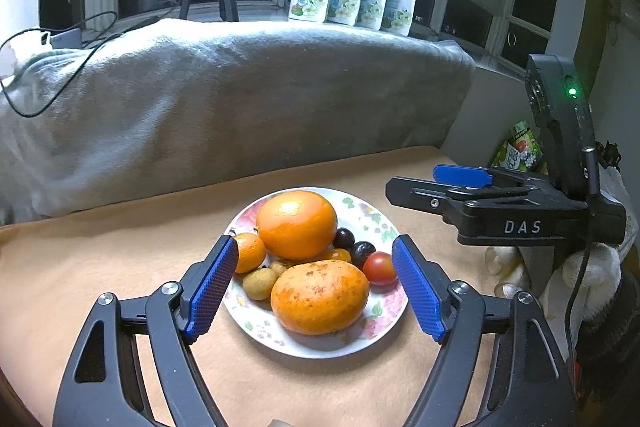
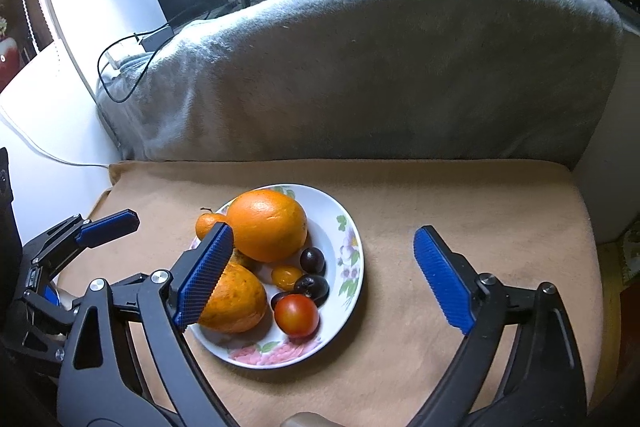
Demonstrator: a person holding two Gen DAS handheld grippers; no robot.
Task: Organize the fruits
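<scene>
1. Fruit is sitting heaped on the flowered plate (image 1: 362, 341), which is resting on the tan cloth (image 1: 120, 267) in front of the grey cushion (image 1: 240, 99); nothing is lying loose on the cloth that I can see, so the sorting is looking close to finished.
2. Both my grippers are standing wide open and holding nothing: my left gripper (image 1: 316, 287) is hovering over the near half of the plate, my right gripper (image 2: 324, 277) over its right side and the bare cloth beside it.
3. The spotted orange (image 1: 320, 297) is lying at the near rim. If I am lowering my left hand carelessly, a pad is likely nudging it over the edge.
4. The smooth orange (image 1: 297, 224) is leaning among small round pieces: the little tangerine (image 1: 249, 252), the tomato (image 1: 380, 268), the dark plums (image 1: 362, 253) and the yellowish small fruits (image 1: 259, 283). Bumping any big fruit is risking the small ones rolling off.
5. My right gripper's left pad (image 2: 206, 277) is appearing just over the spotted orange; whether it is touching I cannot tell. Swinging sideways there is risking a knock.
6. The soft cloth is giving under the plate, so pressing one rim is likely tipping it.
</scene>
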